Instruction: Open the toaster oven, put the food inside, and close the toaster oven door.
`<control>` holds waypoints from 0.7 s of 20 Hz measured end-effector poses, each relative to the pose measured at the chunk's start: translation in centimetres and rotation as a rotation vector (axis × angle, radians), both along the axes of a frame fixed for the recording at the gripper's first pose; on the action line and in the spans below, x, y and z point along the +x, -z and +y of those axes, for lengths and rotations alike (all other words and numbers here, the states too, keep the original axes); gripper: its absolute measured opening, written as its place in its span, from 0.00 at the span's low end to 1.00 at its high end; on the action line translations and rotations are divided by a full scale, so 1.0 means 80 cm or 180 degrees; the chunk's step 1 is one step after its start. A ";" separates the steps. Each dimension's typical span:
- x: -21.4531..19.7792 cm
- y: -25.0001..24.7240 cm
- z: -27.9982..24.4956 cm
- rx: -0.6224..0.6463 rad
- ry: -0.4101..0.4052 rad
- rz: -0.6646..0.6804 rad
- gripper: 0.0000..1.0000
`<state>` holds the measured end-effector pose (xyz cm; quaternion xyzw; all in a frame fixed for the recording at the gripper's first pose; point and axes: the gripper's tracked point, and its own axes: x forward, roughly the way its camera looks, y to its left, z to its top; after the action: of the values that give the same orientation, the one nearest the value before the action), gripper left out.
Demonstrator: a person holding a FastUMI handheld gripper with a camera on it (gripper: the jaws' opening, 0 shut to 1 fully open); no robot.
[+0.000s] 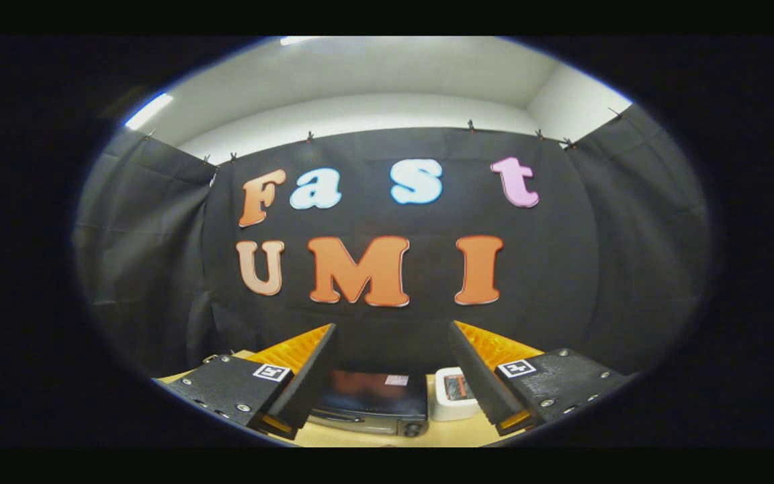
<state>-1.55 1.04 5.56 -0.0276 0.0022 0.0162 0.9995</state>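
No text, brand or number can be read. The gripper [392, 326], its fingers spread wide with nothing between them, carries a square black-and-white marker tag [271, 372] on its left finger mount and another [517, 368] on the right. Between the fingers, a small pale sticker [396, 380] on the toaster oven [373, 403] is too blurred to read.

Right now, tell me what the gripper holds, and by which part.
Nothing. The gripper is open, fingers spread apart above the dark toaster oven on the table.
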 end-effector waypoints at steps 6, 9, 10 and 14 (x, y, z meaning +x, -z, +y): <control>-0.025 -0.056 -0.010 -0.0189 0.0041 -0.0389 0.97; -0.027 -0.064 -0.010 -0.0192 0.0060 -0.0452 0.97; -0.026 -0.062 -0.015 -0.0180 0.0074 -0.0450 0.97; -0.030 -0.061 -0.022 -0.0121 0.0127 -0.0430 0.98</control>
<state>-3.95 -0.74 10.47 -0.0476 -0.0644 -0.0057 0.9968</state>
